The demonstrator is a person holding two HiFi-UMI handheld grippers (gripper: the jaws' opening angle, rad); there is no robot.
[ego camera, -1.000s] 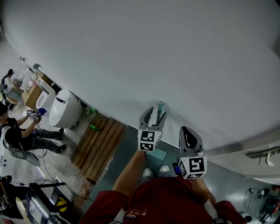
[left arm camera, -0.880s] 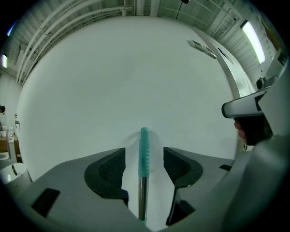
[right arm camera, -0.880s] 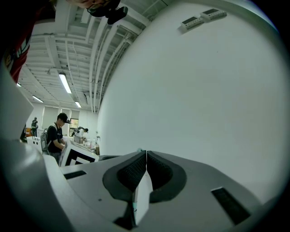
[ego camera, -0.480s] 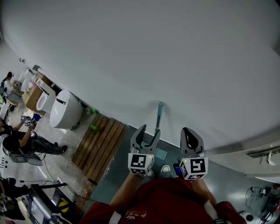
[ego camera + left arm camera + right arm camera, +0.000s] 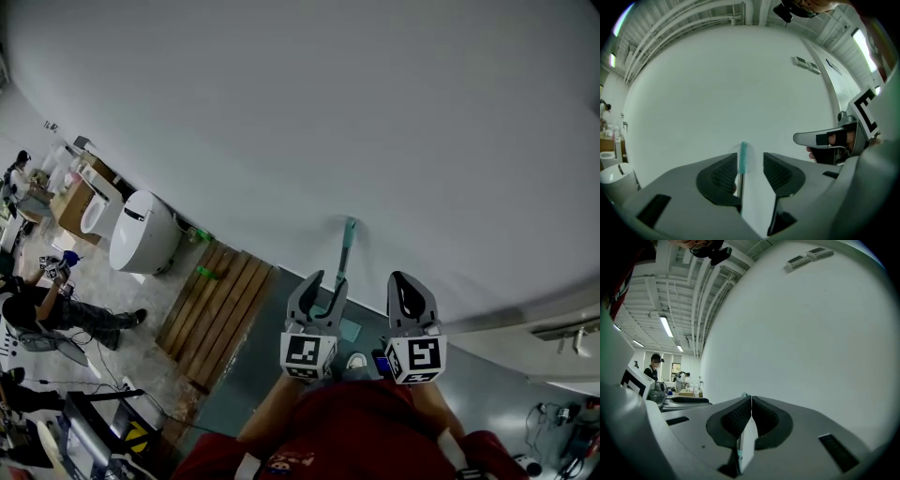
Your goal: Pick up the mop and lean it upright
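The mop's thin handle [image 5: 342, 262] stands upright against the white wall [image 5: 309, 112], with its teal grip [image 5: 349, 228] at the top. Its pale green head [image 5: 349, 330] rests on the floor by my shoes. My left gripper [image 5: 325, 281] is low on the handle with its jaws closing. In the left gripper view the handle [image 5: 741, 161] runs between the jaws next to the left pad [image 5: 724, 173], with a wide gap to the right pad, so it is not pinched. My right gripper [image 5: 405, 281] hangs beside it, shut and empty [image 5: 751, 399].
A white toilet [image 5: 141, 246] stands at the left by the wall, and a wooden slatted platform [image 5: 216, 314] lies on the floor beside it. Further left are people, a cabinet [image 5: 75, 202] and equipment. A pipe [image 5: 525, 314] runs along the wall on the right.
My left gripper has come down from the teal grip to lower on the handle, nearer to me. The mop stays leaning on the wall. The right gripper has not moved.
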